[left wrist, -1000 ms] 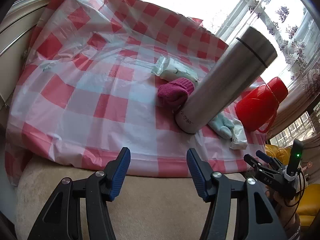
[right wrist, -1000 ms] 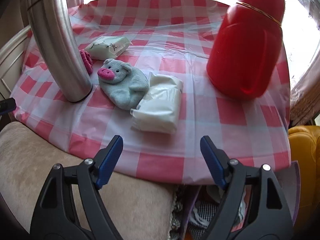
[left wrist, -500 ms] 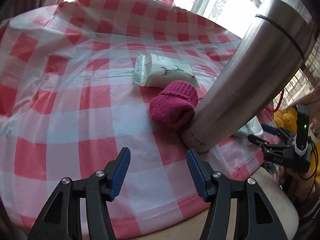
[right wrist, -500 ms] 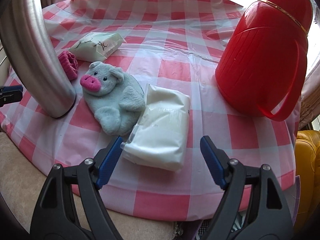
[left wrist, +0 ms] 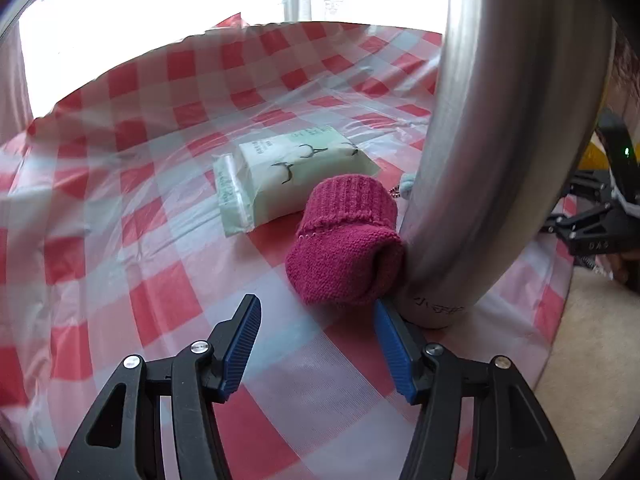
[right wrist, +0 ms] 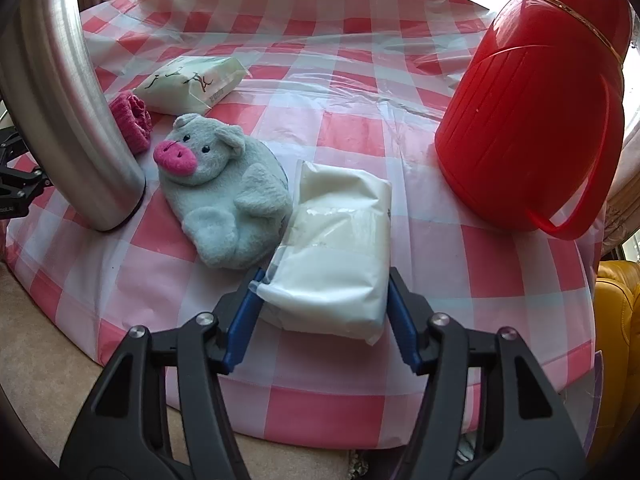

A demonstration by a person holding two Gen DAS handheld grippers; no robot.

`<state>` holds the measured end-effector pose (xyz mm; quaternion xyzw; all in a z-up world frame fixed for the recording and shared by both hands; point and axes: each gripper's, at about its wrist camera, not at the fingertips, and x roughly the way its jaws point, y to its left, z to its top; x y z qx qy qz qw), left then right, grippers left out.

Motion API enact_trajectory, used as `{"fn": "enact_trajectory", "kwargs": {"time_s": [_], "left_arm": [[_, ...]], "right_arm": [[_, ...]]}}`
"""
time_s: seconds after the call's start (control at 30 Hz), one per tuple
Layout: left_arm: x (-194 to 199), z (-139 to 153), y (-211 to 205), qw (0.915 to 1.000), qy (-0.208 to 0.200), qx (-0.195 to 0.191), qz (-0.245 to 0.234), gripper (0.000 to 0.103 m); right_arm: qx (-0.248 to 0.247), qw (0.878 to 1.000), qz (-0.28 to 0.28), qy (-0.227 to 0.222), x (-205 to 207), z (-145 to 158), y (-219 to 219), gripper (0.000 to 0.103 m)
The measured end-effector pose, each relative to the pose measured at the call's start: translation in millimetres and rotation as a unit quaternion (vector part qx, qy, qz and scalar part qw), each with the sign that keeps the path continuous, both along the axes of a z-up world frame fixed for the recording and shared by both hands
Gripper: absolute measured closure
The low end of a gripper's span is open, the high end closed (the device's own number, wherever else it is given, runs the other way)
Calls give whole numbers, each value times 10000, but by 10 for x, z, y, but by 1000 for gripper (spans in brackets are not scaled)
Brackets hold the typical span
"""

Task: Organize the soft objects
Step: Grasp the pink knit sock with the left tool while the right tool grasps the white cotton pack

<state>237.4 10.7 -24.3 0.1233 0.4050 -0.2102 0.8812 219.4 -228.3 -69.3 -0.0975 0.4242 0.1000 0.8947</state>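
Note:
A rolled magenta sock lies against the steel flask; it also shows in the right wrist view. My left gripper is open just short of the sock, its right fingertip at the sock's near edge. A pale green tissue pack lies behind the sock. My right gripper is open with its fingers on either side of the near end of a white soft pack. A grey plush pig lies left of that pack, touching it.
A red thermos jug stands at the right of the round table with a red-checked plastic cloth. The steel flask stands at the left. A beige cushion lies below the table edge. A yellow seat is at the right.
Both grippers have moved forward over the table. The left one has closed in on the sock. The right one has reached the white pack, which now sits between its fingers.

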Motion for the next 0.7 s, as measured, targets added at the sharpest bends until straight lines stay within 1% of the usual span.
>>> {"fn": "enact_trajectory", "kwargs": {"time_s": [0.1,0.23,0.3,0.33,0.4,0.43,0.47,0.53,0.63,0.7], "left_arm": [[46,-29,-42,9997,-84,54,-215,44],[81,-52,-113,9979,-257,258,-537,44],[106,-47,-120,9970,-345,286,-632,44],[122,-38,-119,9964,-408,255,-703,46],[154,-36,-126,9953,-493,253,-800,54],[172,-41,-132,9948,-498,236,-855,61],[183,-49,-139,9945,-495,226,-901,65],[204,-65,-159,9940,-445,198,-978,77],[211,-52,-155,9943,-381,52,-997,84],[220,-50,-130,9956,-271,-59,-898,85]], "right_arm": [[-1,10000,-10,-6,7,-3,0,40],[13,10000,-19,-2,3,-10,-5,40],[15,10000,-20,-2,3,-10,-5,40],[20,10000,-21,-5,0,-12,-7,41],[26,10000,-23,-15,-3,-11,-6,41],[28,10000,-21,-18,-6,-10,-6,41],[33,10000,-18,-22,-9,-9,-6,42],[49,10000,-17,-36,-15,-7,-9,43],[55,10000,-6,-45,-35,0,-15,44],[52,10000,3,-55,-61,4,-21,45]]}}
